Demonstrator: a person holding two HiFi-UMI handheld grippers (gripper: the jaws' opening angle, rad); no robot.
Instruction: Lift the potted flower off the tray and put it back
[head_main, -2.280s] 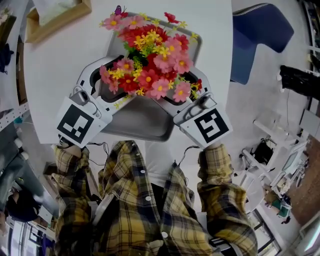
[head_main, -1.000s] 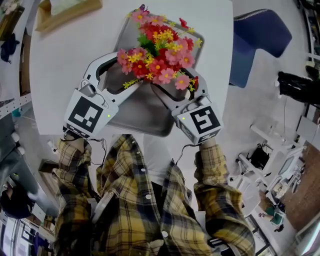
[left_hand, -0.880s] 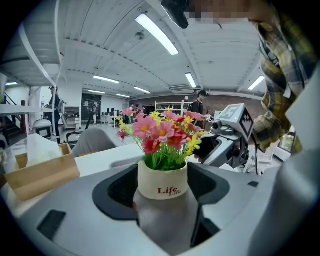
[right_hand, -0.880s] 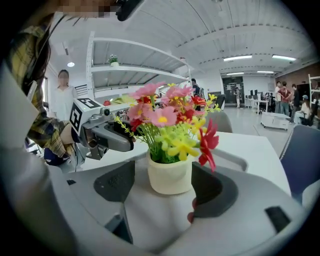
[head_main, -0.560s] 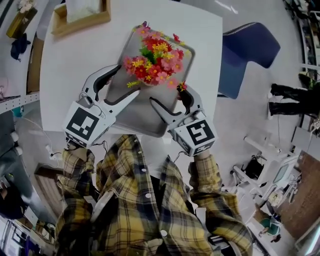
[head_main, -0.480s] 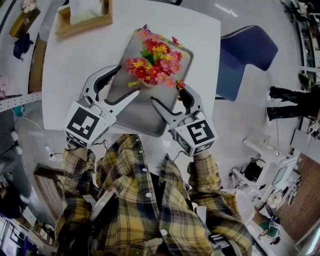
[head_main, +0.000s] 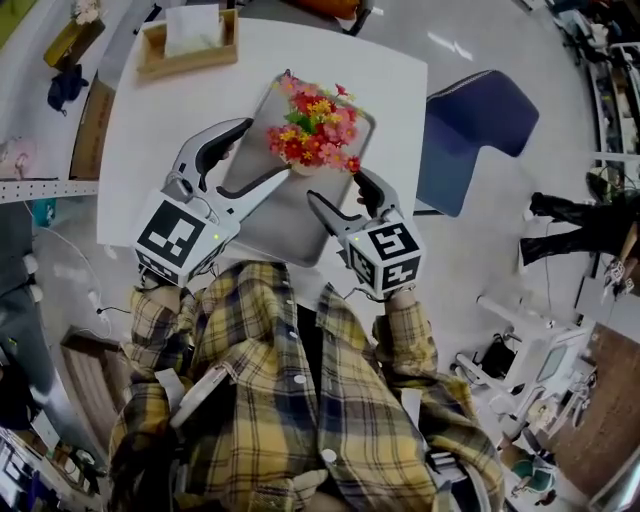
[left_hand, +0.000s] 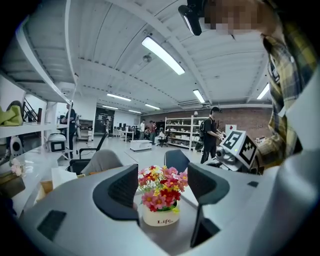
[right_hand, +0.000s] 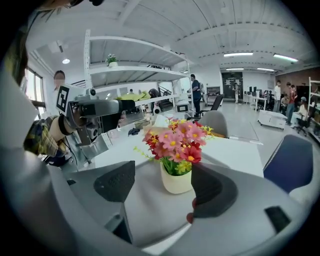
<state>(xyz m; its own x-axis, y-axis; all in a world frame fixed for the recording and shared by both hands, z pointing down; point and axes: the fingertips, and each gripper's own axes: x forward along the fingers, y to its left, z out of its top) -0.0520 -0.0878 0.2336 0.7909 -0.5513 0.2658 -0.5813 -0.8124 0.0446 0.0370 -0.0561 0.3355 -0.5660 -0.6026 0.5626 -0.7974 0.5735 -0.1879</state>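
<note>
left gripper (head_main: 246, 163) jaws are wide apart with nothing in them, same deal with the right gripper (head_main: 340, 197). both point at the potted flower (head_main: 312, 128), which stands upright on the far end of the tray (head_main: 262, 218), not touched by either. tray's on a white table (head_main: 140, 140), blue chair (head_main: 470, 125) next to it.

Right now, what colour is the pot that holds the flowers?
Cream white. The pot shows best in the right gripper view.

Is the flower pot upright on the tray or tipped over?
Upright: the pot stands flat on the tray, its rim level and the flowers pointing up in both gripper views.
</note>
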